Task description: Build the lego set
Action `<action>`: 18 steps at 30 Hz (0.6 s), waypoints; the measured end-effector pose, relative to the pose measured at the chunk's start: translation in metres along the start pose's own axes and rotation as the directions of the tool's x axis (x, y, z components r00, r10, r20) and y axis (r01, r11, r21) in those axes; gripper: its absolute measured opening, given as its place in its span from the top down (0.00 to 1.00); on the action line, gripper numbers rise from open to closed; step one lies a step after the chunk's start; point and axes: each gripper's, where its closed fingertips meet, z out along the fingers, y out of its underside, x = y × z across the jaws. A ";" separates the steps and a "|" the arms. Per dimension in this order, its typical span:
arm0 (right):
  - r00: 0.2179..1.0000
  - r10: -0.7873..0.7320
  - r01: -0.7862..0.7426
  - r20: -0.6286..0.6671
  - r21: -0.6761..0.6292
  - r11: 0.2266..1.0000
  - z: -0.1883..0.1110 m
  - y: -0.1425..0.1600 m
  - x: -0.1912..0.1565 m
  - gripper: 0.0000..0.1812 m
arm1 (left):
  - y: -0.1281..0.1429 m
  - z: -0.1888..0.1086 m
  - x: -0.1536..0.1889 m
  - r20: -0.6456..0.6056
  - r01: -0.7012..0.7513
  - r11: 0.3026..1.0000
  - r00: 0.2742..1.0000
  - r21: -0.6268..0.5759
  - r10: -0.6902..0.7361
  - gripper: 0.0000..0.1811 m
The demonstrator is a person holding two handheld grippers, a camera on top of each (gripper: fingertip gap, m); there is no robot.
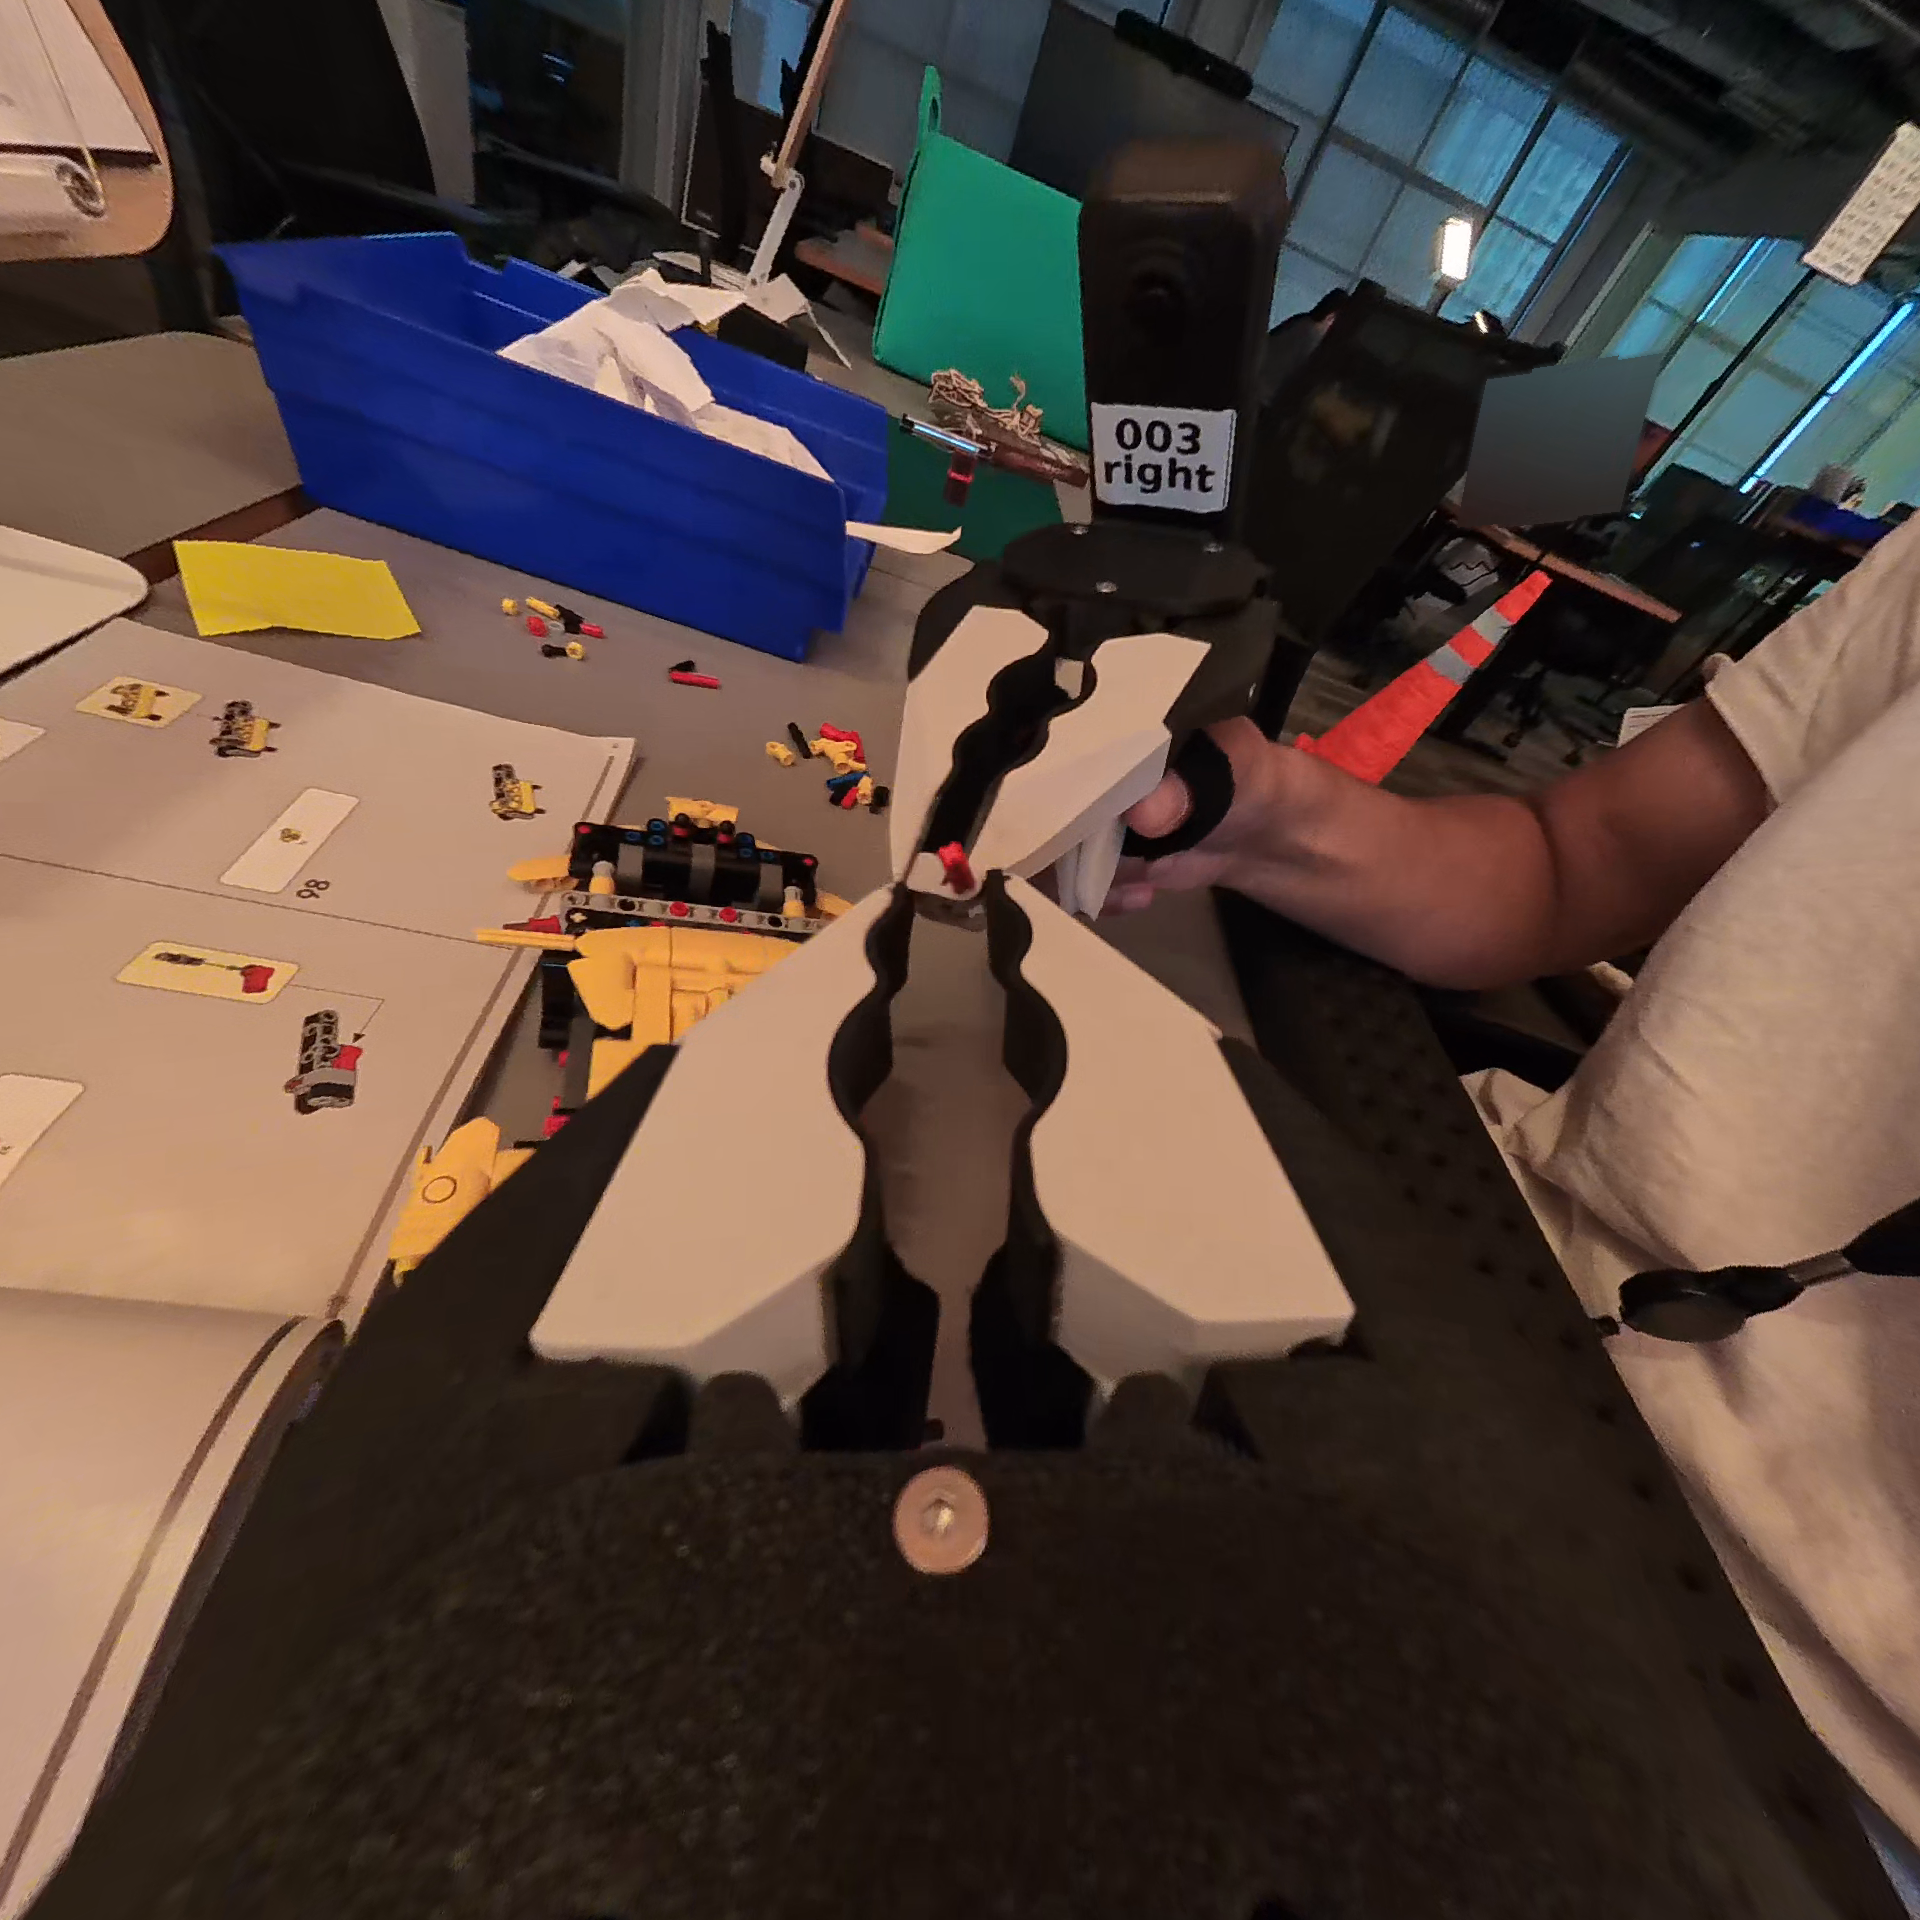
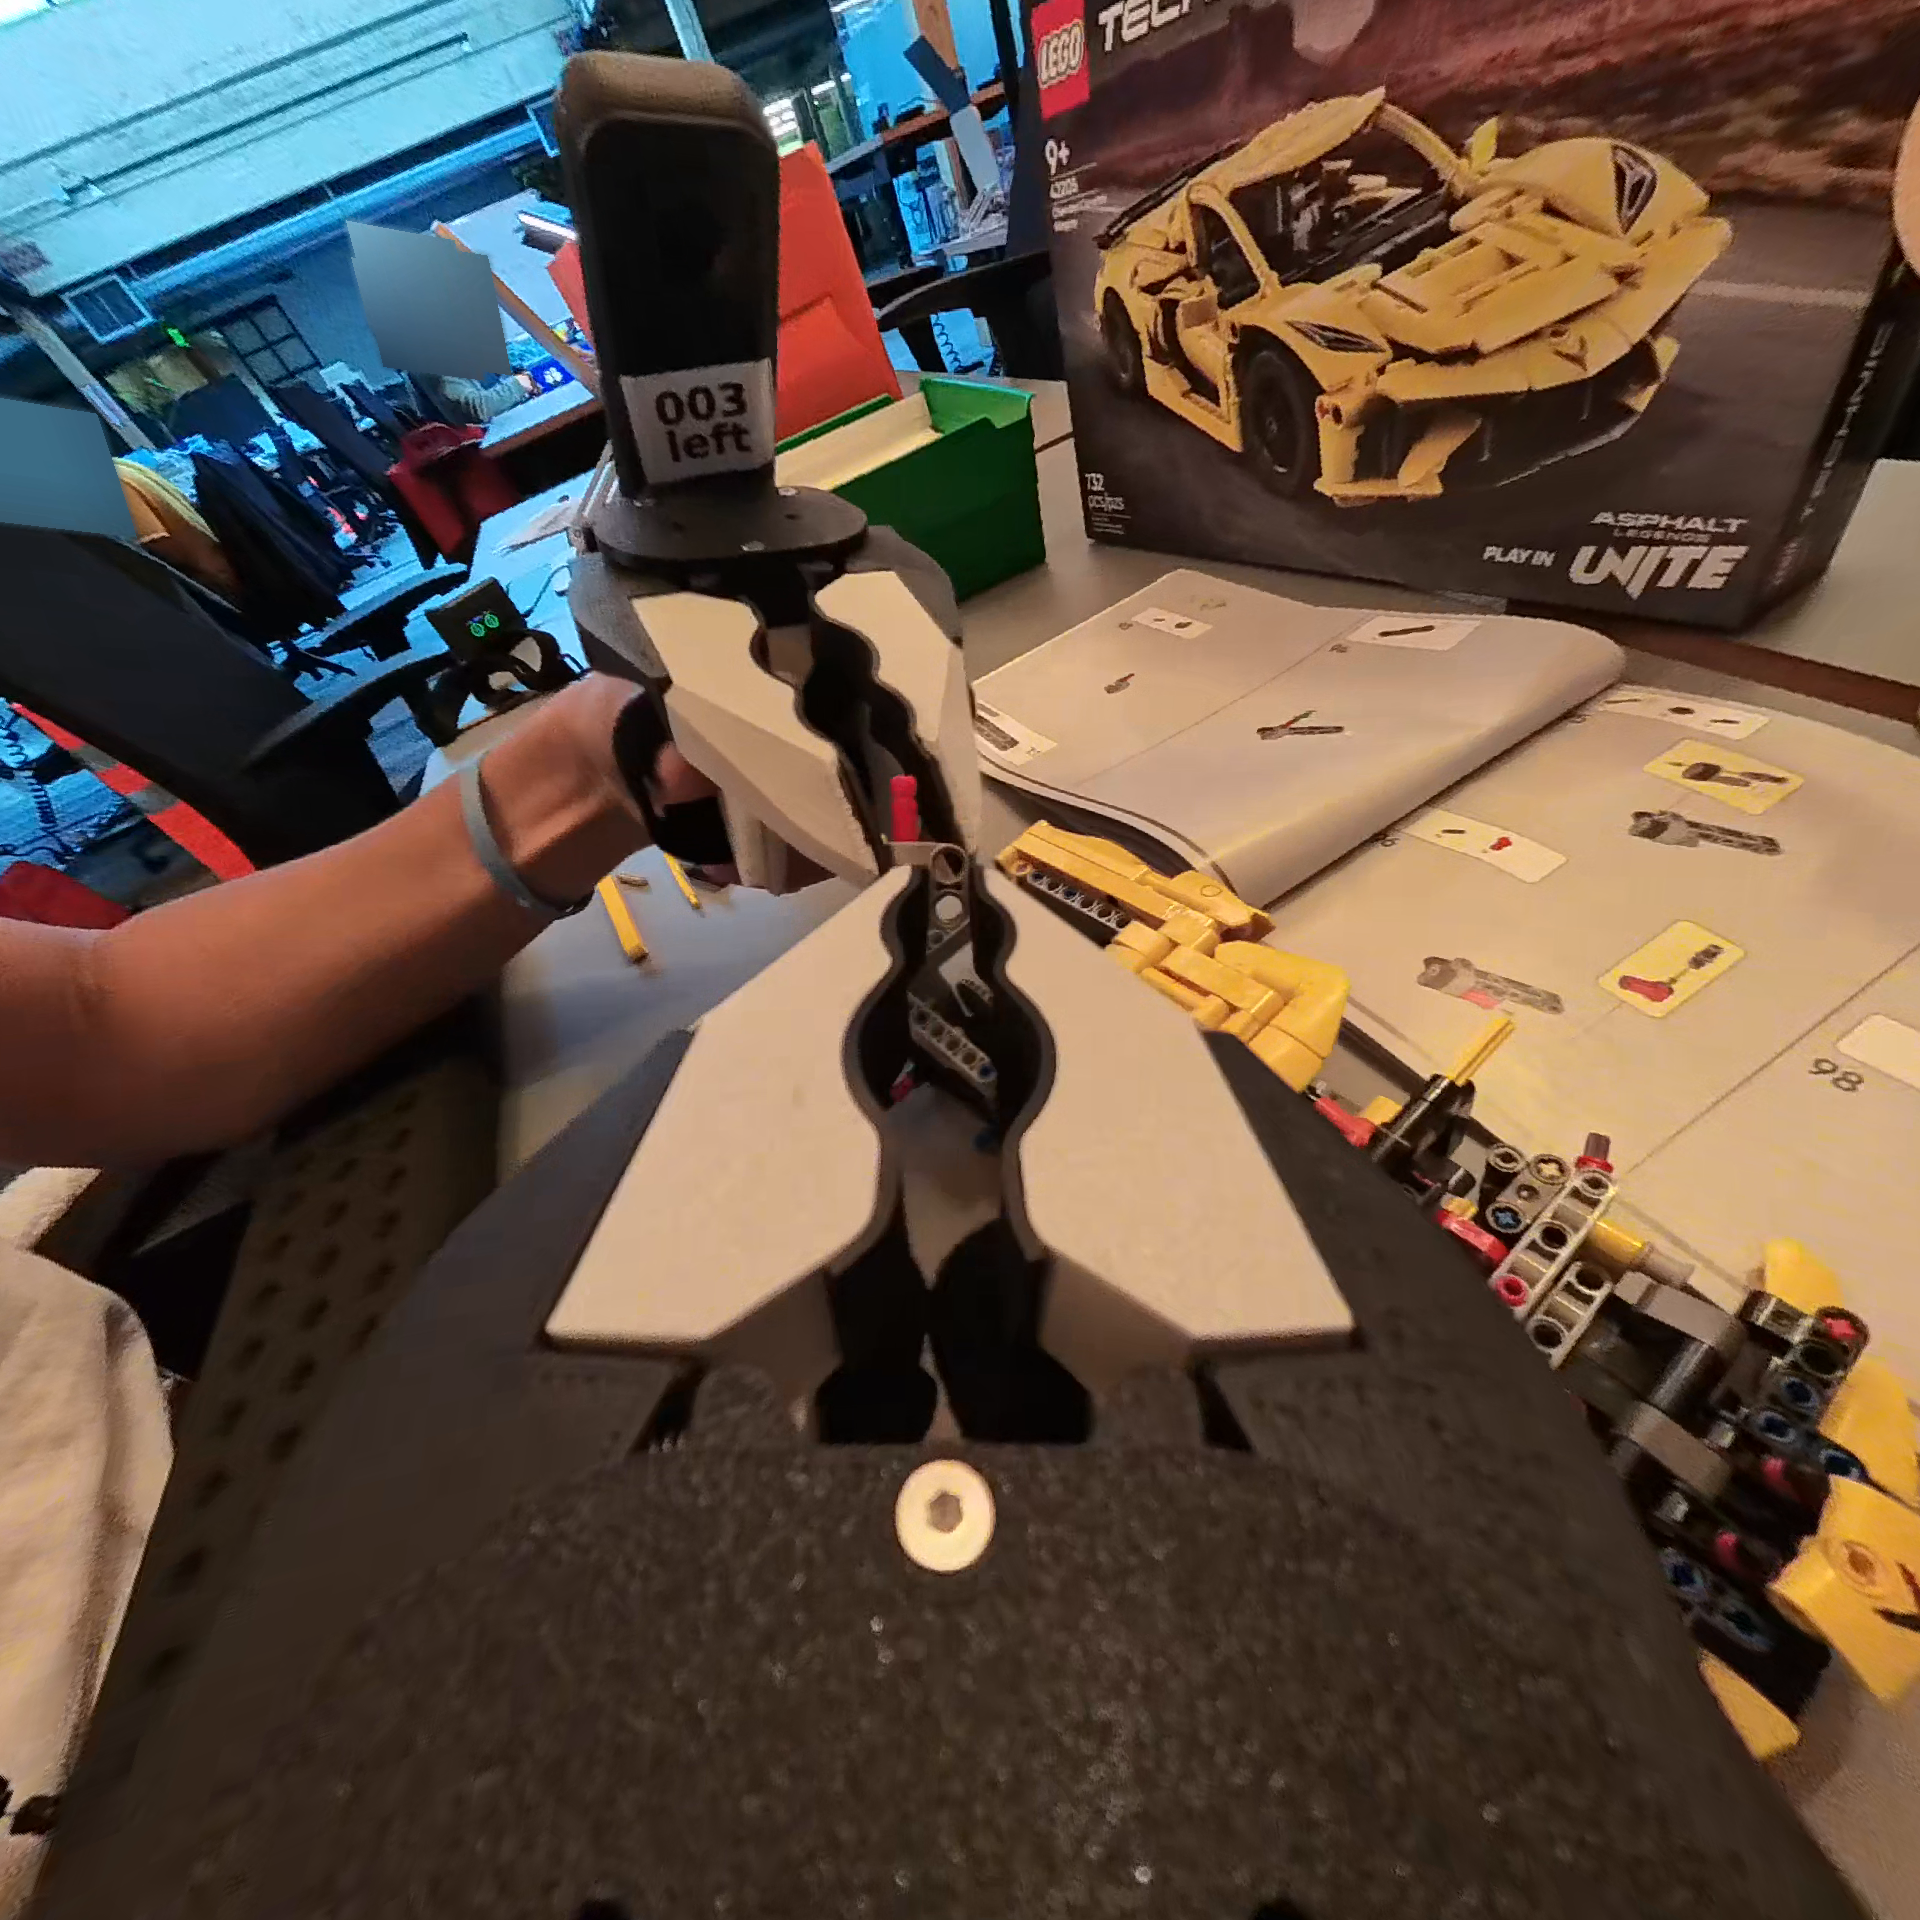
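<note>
My left gripper (image 1: 948,891) is shut on a small red pin (image 1: 954,868) that sticks out past its tips. My right gripper (image 2: 943,883) is shut on a grey and black beam piece (image 2: 948,906) with holes. The two grippers meet tip to tip above the table, with the red pin (image 2: 902,805) right at the end of the beam. The right gripper also shows in the left wrist view (image 1: 951,844), and the left gripper in the right wrist view (image 2: 916,831). The partly built yellow car (image 1: 675,935) lies on the table below them, also seen in the right wrist view (image 2: 1195,935).
An open instruction booklet (image 1: 260,883) lies left of the car. Loose small pieces (image 1: 831,764) are scattered behind it. A blue bin (image 1: 520,447) with crumpled paper and a yellow sheet (image 1: 291,592) stand farther back. The set's box (image 2: 1455,312) and a green bin (image 2: 956,488) stand at the far edge. Less than 4 cm separates the two grippers' tips.
</note>
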 end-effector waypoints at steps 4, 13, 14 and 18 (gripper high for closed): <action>0.997 -0.073 0.072 0.013 0.024 0.997 -0.001 -0.005 -0.007 0.96 | -0.004 -0.004 0.007 -0.055 0.017 0.999 0.998 0.034 -0.015 0.93; 0.910 0.111 -0.135 0.398 0.031 0.990 -0.007 -0.012 -0.056 0.89 | -0.009 -0.024 0.050 -0.271 -0.037 0.993 0.960 0.116 0.068 1.00; 0.862 0.167 -0.197 0.479 0.013 0.980 -0.011 -0.014 -0.066 0.87 | -0.011 -0.027 0.052 -0.280 -0.034 0.990 0.957 0.135 0.071 1.00; 0.859 0.220 -0.200 0.463 -0.092 0.975 -0.006 0.001 -0.060 0.98 | -0.014 -0.031 0.047 -0.267 -0.012 0.986 0.962 0.167 0.057 1.00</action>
